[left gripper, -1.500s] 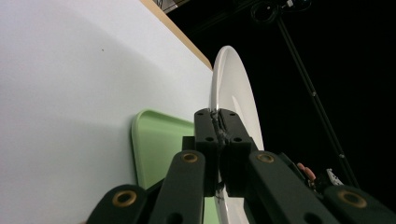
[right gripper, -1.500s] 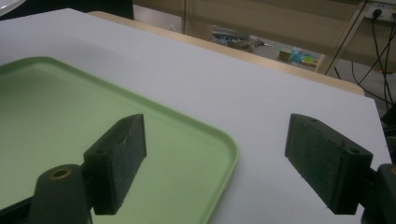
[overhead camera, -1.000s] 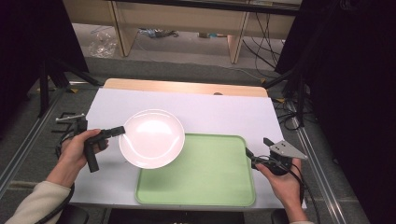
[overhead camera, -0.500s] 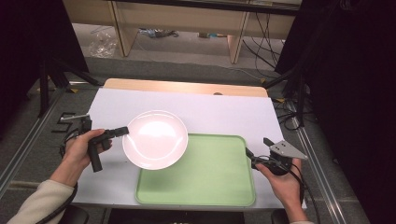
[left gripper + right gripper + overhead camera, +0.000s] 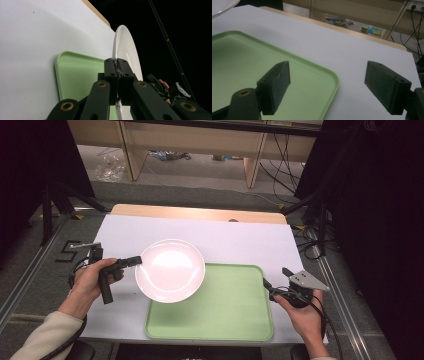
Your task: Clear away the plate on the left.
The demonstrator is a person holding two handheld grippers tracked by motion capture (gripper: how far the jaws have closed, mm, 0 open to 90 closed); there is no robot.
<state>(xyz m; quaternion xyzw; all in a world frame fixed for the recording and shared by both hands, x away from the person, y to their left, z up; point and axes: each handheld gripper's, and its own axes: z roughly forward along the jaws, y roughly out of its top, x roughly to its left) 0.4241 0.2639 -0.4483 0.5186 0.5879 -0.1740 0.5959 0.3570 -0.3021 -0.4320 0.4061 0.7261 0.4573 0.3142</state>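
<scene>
A white plate (image 5: 170,270) hangs tilted above the table, its right side over the left end of a green tray (image 5: 225,312). My left gripper (image 5: 136,261) is shut on the plate's left rim. In the left gripper view the jaws (image 5: 116,62) pinch the plate (image 5: 125,47) edge-on, with the tray (image 5: 75,72) below. My right gripper (image 5: 267,287) stands open just off the tray's right edge. In the right gripper view its pads (image 5: 329,80) are wide apart over the tray's corner (image 5: 249,55), holding nothing, and the plate's rim (image 5: 222,5) shows at the top left.
A white sheet (image 5: 225,240) covers the table, with a wooden edge (image 5: 200,213) at the far side. Metal rails run along both sides. Cables and a shelf frame lie on the floor beyond. The other hand (image 5: 165,87) shows past the plate.
The plate and my left gripper have shifted slightly to the right, farther over the tray. The right gripper has stayed where it was.
</scene>
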